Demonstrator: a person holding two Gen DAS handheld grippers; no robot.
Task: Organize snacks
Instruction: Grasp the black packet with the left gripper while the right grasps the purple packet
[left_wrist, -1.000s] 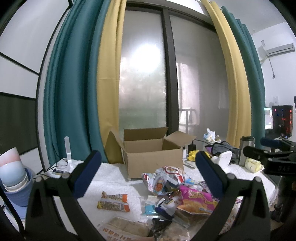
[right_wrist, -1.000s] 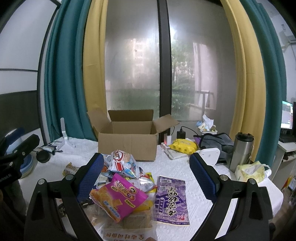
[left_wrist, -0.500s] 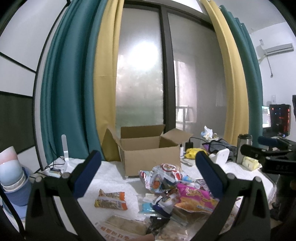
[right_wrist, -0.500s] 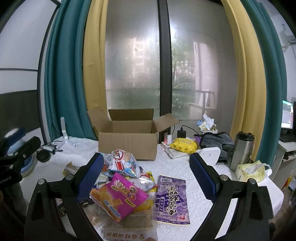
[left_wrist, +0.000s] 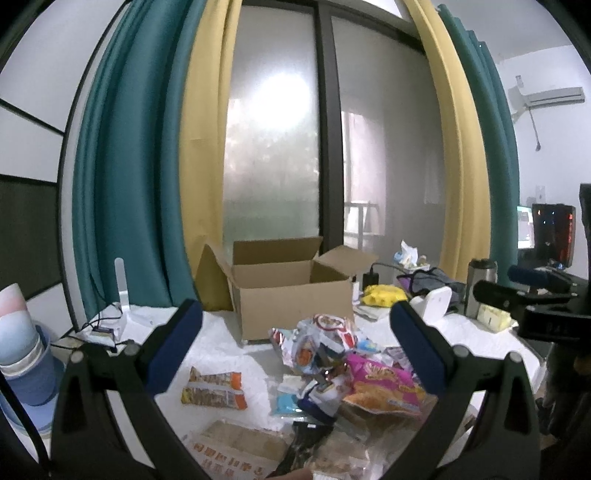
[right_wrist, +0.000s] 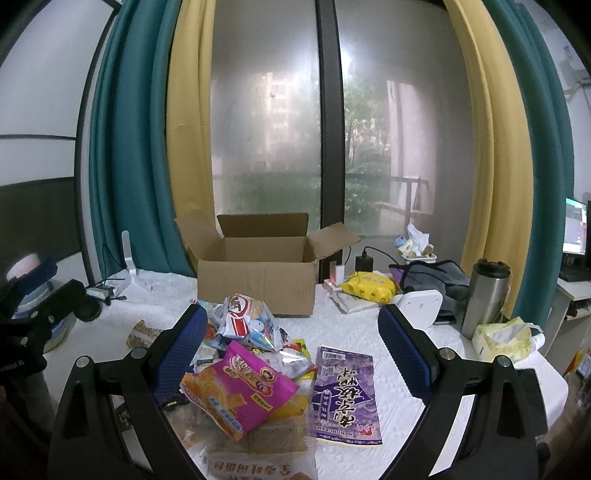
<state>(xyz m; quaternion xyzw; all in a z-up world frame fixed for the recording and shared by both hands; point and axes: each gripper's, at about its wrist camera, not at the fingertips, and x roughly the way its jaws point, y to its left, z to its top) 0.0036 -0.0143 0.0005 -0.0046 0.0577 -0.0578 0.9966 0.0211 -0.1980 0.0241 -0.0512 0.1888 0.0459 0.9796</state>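
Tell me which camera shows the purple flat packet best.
The right wrist view: the purple packet lies flat and whole on the white tablecloth, print readable, just right of the snack pile. In the left wrist view I cannot pick it out; the pile and the tongs block that area.

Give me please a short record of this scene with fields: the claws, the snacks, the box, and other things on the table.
left claw: open, holds nothing
right claw: open, holds nothing
snack pile: loose on the table, in front of the box
pink bag: on top of the pile, nearest the camera
purple packet: flat, right of the pile
orange packets: apart, left of the pile
cardboard box: flaps open, no snacks visible inside
steel flask: upright, right side
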